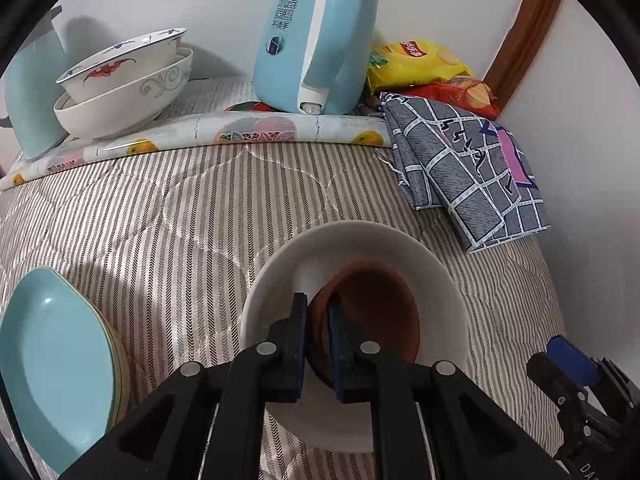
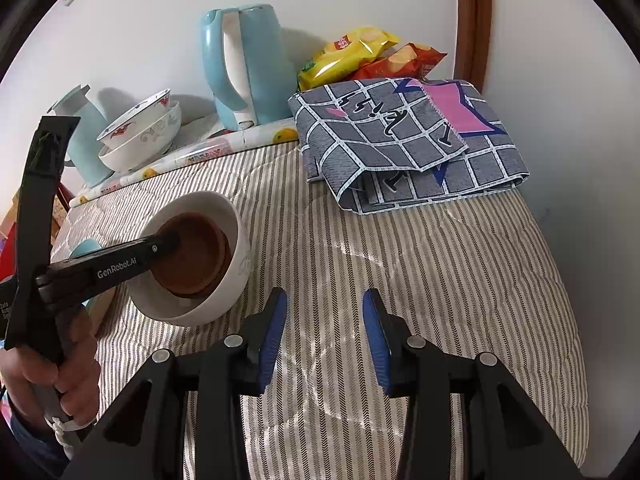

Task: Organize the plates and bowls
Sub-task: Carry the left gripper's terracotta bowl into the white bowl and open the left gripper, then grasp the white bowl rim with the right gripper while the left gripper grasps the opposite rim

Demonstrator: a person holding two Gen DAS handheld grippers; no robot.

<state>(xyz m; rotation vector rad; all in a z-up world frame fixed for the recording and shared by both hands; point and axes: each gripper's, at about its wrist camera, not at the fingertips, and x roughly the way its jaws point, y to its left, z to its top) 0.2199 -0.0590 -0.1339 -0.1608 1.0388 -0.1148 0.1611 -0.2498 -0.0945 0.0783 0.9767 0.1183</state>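
A brown bowl sits tilted inside a white bowl on the striped quilt. My left gripper is shut on the brown bowl's near rim. Both bowls show in the right wrist view, brown bowl inside white bowl, with the left gripper reaching in from the left. My right gripper is open and empty over the quilt, to the right of the white bowl. Stacked teal plates lie at the left. Two nested patterned bowls stand at the back left.
A light blue kettle stands on a fruit-print mat at the back. Snack bags lie by the wall. A folded grey checked cloth lies at the right. A teal jug stands far left.
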